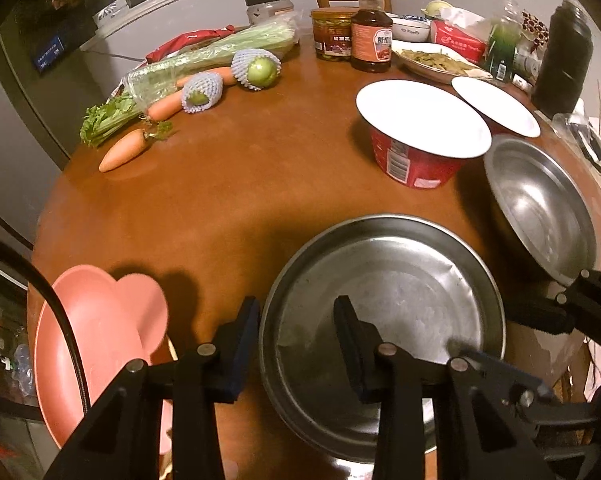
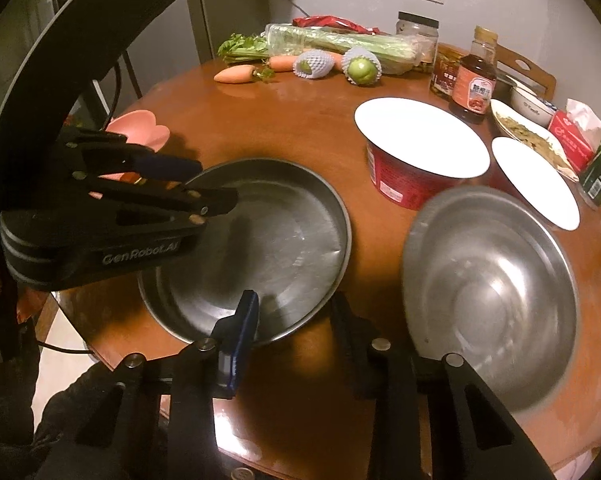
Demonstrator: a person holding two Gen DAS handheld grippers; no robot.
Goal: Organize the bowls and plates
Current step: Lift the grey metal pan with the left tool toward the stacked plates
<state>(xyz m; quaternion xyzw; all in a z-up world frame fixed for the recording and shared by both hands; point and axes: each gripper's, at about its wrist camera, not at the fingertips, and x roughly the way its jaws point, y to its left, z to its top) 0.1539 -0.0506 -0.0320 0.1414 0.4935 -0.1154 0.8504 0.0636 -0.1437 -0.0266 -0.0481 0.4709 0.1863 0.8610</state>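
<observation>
A flat steel plate (image 1: 400, 292) lies on the brown table near its front edge; it also shows in the right wrist view (image 2: 268, 240). My left gripper (image 1: 296, 344) is open, its two fingers astride the plate's left rim, one outside and one inside. A deep steel bowl (image 2: 488, 292) sits to the plate's right, also in the left wrist view (image 1: 540, 204). My right gripper (image 2: 296, 336) is open and empty, low over the table between plate and bowl. A pink heart-shaped plate (image 1: 100, 340) lies at the left edge. Two red paper bowls (image 1: 420, 132) (image 1: 496, 106) stand behind.
Carrots (image 1: 124, 154), celery (image 1: 204, 60) and net-wrapped green fruit (image 1: 258, 70) lie at the back left. Jars and a sauce bottle (image 1: 371, 36), a dish of food (image 1: 432, 62), a tissue box and a dark flask (image 1: 566, 60) crowd the back right.
</observation>
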